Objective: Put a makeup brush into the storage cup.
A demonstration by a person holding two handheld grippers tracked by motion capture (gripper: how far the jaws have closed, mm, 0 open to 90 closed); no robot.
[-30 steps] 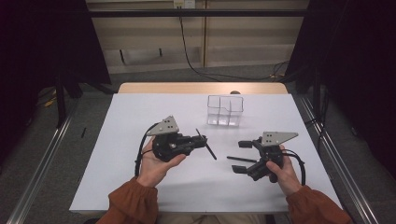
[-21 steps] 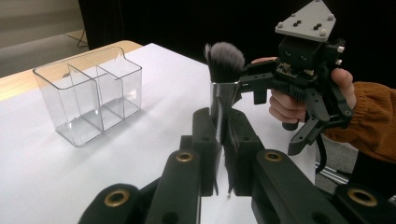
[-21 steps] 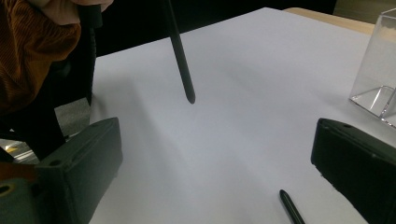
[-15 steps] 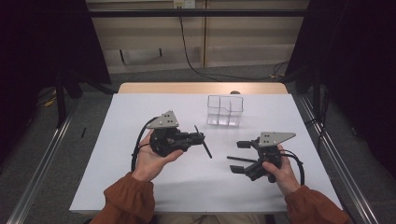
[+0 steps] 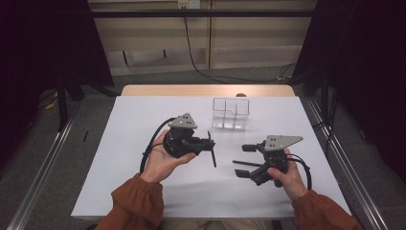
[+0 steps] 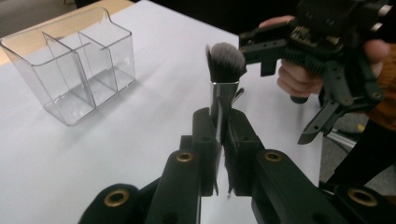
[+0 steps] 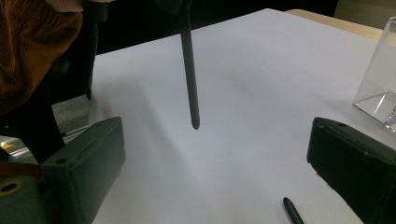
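Note:
My left gripper is shut on a makeup brush at its silver ferrule, with the grey bristles standing up past the jaws. The brush's thin black handle slants down toward the near edge and ends above the table. My right gripper is open just right of that handle, and nothing is pressed between its jaws. A thin black pencil-like stick lies on the table between them. A clear plastic organizer with several compartments stands empty behind both grippers.
The white table top spreads around both hands, with a wooden strip at its far edge. Metal rails run along both sides of the table. The organizer's corner is at the right in the right gripper view.
The left gripper has turned slightly with the brush, so the handle now points more straight toward the near edge. The right gripper has stayed in place.

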